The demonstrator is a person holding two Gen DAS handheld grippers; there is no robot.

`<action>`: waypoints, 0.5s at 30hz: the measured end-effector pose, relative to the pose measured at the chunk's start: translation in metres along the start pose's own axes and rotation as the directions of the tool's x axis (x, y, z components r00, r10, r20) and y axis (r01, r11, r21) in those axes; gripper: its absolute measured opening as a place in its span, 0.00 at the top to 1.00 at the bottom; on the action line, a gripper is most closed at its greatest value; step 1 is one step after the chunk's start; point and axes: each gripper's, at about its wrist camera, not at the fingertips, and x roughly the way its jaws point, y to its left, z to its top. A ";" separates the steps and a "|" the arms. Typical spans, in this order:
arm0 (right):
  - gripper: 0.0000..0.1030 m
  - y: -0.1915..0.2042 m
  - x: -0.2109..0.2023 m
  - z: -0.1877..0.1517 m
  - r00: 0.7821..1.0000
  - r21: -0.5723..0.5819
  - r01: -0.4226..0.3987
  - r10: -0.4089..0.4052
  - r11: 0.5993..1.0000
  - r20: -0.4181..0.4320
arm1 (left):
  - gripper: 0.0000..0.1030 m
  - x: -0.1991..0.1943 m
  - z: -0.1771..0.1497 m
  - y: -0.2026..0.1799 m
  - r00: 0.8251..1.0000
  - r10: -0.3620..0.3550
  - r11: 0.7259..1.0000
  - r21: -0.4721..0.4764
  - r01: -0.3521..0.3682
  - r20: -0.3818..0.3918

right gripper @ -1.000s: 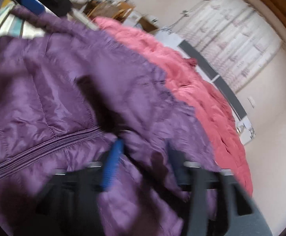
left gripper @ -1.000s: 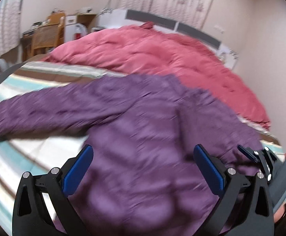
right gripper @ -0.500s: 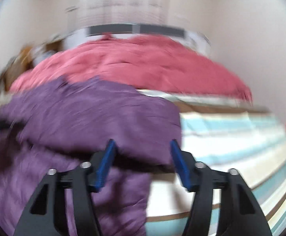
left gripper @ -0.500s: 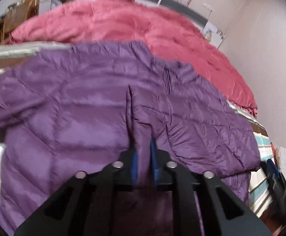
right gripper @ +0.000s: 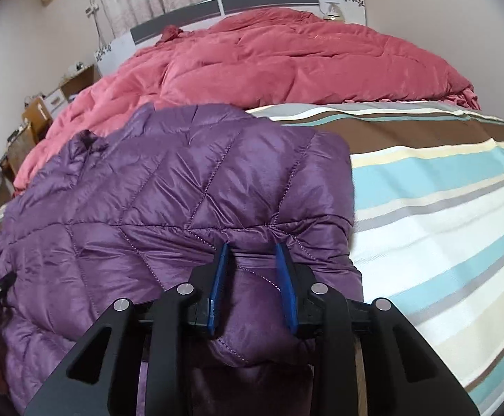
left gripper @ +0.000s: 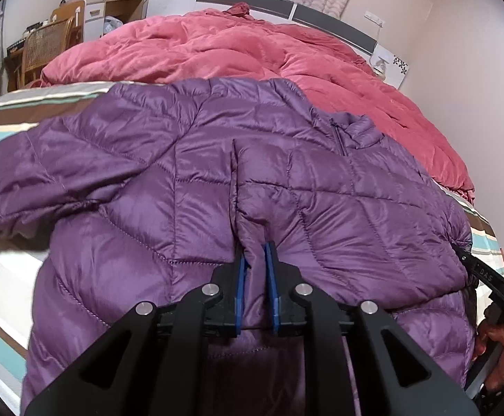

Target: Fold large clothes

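A purple quilted jacket (left gripper: 286, 180) lies spread on the bed, collar toward the far side, one sleeve stretched out to the left. My left gripper (left gripper: 254, 248) pinches a raised fold in the middle of the jacket's near part; its jaws are opening slightly, with the fold still pressed between the blue pads. In the right wrist view the jacket (right gripper: 168, 187) fills the left half. My right gripper (right gripper: 252, 248) is at the jacket's right side near the hem, jaws closing, with a bulge of fabric bunched between the pads. A hand (left gripper: 501, 339) holds that gripper at the frame's right edge.
A pink duvet (left gripper: 252, 45) is heaped over the far half of the bed, against the headboard (right gripper: 217, 3). Striped bedsheet (right gripper: 442, 208) lies bare to the jacket's right. A wooden chair (left gripper: 44, 45) and desk stand at the far left. A wall runs close along the right.
My left gripper went from wide open over the jacket to closed on a fold. The right gripper rolled upright, swung to the jacket's right side, and its jaws narrowed around fabric.
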 end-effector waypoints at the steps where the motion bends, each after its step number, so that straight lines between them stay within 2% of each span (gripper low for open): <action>1: 0.72 0.002 0.002 0.000 1.000 -0.010 0.012 -0.012 1.000 0.001 | 0.87 0.001 0.000 0.002 1.000 -0.009 1.000 -0.012 0.009 -0.002; 3: 0.72 0.005 0.000 0.000 0.999 -0.031 0.036 -0.036 0.999 0.007 | 0.86 0.001 0.000 0.002 1.000 -0.013 1.000 -0.016 0.013 -0.004; 5: 0.72 0.006 -0.003 0.001 0.999 -0.038 0.049 -0.048 0.998 0.011 | 0.78 -0.003 -0.001 0.001 1.000 -0.024 1.000 -0.007 0.024 -0.003; 6: 0.72 0.006 -0.008 0.000 0.998 -0.043 0.058 -0.057 0.997 0.021 | 0.59 -0.006 -0.001 0.001 1.000 -0.030 1.000 -0.009 0.030 -0.005; 7: 0.70 0.006 -0.014 -0.001 0.997 -0.049 0.069 -0.068 0.996 0.031 | 0.28 -0.013 -0.001 0.002 0.999 -0.036 0.999 -0.012 0.036 -0.004; 8: 0.63 0.007 -0.021 -0.003 0.996 -0.053 0.080 -0.078 0.995 0.044 | 0.18 -0.023 -0.002 0.004 0.999 -0.037 0.999 -0.019 0.037 0.017; 9: 0.58 0.009 -0.032 -0.006 0.994 -0.056 0.089 -0.085 0.994 0.073 | 0.14 -0.032 -0.003 0.007 0.999 -0.033 0.999 -0.025 0.035 0.043; 10: 0.48 0.011 -0.043 -0.010 0.991 -0.061 0.097 -0.090 0.993 0.103 | 0.14 -0.043 -0.003 0.014 0.997 -0.029 0.999 -0.038 0.032 0.070; 12: 0.47 0.015 -0.055 -0.018 0.986 -0.080 0.109 -0.098 0.991 0.132 | 0.14 -0.054 -0.003 0.029 0.996 -0.031 0.997 -0.068 0.037 0.082; 15: 0.47 0.016 -0.056 -0.025 0.984 -0.100 0.147 -0.136 0.984 0.117 | 0.11 -0.071 -0.003 0.068 0.993 0.024 0.987 -0.159 -0.005 0.119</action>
